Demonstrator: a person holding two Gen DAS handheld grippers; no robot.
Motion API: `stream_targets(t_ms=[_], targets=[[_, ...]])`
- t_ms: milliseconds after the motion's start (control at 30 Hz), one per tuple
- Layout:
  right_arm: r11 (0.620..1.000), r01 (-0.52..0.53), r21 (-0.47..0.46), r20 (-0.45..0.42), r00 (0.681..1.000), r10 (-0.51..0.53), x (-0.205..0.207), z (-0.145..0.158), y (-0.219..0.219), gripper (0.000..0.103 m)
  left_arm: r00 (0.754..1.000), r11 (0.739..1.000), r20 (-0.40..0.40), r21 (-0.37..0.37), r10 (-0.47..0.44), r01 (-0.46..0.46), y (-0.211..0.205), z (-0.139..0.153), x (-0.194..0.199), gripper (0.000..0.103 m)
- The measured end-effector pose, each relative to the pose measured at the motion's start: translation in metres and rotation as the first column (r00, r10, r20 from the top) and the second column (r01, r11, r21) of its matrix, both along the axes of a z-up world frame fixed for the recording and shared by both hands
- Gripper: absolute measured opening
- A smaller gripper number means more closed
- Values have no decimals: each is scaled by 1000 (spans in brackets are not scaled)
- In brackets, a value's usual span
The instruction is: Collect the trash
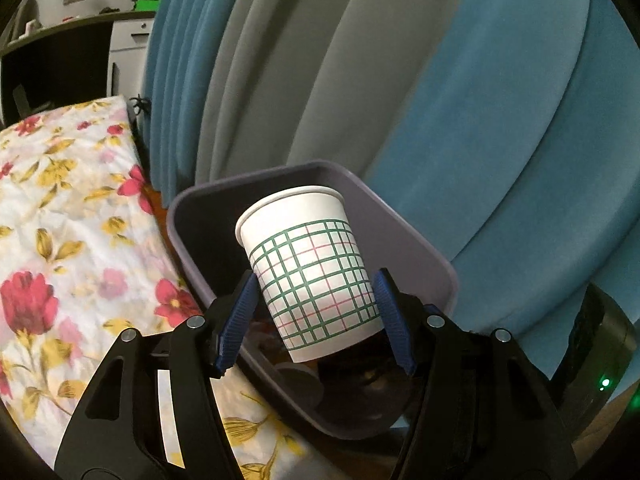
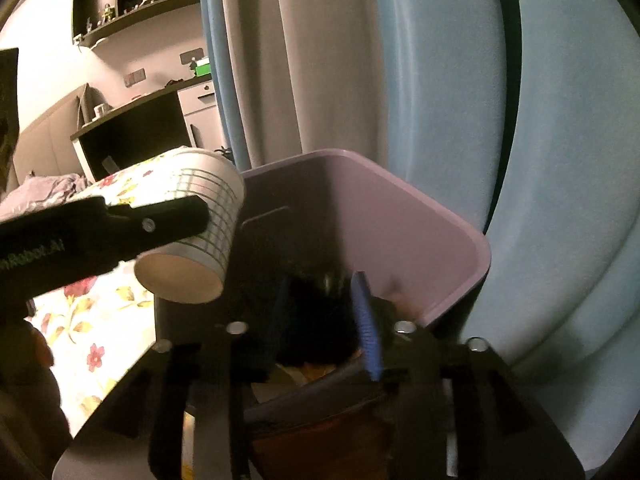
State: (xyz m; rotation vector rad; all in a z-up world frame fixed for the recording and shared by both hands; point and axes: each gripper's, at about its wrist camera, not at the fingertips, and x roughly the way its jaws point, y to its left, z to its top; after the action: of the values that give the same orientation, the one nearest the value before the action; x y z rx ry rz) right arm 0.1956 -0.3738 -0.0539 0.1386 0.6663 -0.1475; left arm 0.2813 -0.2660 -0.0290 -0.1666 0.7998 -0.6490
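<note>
My left gripper (image 1: pixel 316 312) is shut on a white paper cup (image 1: pixel 310 268) with a green and red grid print, held tilted over the open mouth of a purple trash bin (image 1: pixel 424 248). In the right wrist view the same cup (image 2: pixel 196 232) hangs at the bin's (image 2: pixel 400 216) left edge, held by the left gripper. My right gripper (image 2: pixel 320 320) sits over the bin's near side, its jaws apart around a dark object (image 2: pixel 316 320) in the bin. I cannot tell whether it grips that object. Dark trash lies at the bin's bottom.
A bed with a floral sheet (image 1: pixel 68 216) lies left of the bin. Blue and grey curtains (image 1: pixel 400 80) hang right behind it. A dark desk and white drawers (image 2: pixel 160 128) stand at the far wall. A dark device with a green light (image 1: pixel 604 364) stands at the right.
</note>
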Motion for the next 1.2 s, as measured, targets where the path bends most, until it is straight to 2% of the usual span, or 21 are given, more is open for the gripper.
stream_targets(t_ms=[133, 200, 233, 300, 500, 733, 833, 1200], targets=[[999, 18, -32, 17, 1000, -17, -6, 1, -4, 53, 1000, 1000, -4, 12, -18, 18, -5, -3, 0, 62], [999, 24, -42, 25, 999, -23, -9, 2, -5, 60, 1000, 1000, 0, 22, -18, 18, -6, -3, -1, 70], [998, 29, -48, 32, 999, -27, -12, 3, -6, 63, 1000, 1000, 5, 26, -14, 14, -5, -2, -2, 72], [998, 37, -56, 45, 998, -34, -15, 4, -6, 71, 1000, 999, 17, 35, 4, -4, -3, 1, -5, 75], [996, 40, -83, 68, 997, -35, -23, 10, -2, 86, 991, 992, 99, 74, 92, -100, 23, 8, -20, 80], [995, 28, -96, 75, 997, -21, -27, 20, 18, 90, 960, 966, 219, 151, 175, -210, 64, 18, -53, 86], [995, 24, -99, 83, 996, -15, -33, 26, 30, 95, 945, 953, 266, 178, 191, -243, 82, 21, -72, 89], [989, -33, -144, 105, 993, 49, -66, 42, 84, 97, 887, 912, 347, 163, 303, -376, 149, 35, -136, 97]])
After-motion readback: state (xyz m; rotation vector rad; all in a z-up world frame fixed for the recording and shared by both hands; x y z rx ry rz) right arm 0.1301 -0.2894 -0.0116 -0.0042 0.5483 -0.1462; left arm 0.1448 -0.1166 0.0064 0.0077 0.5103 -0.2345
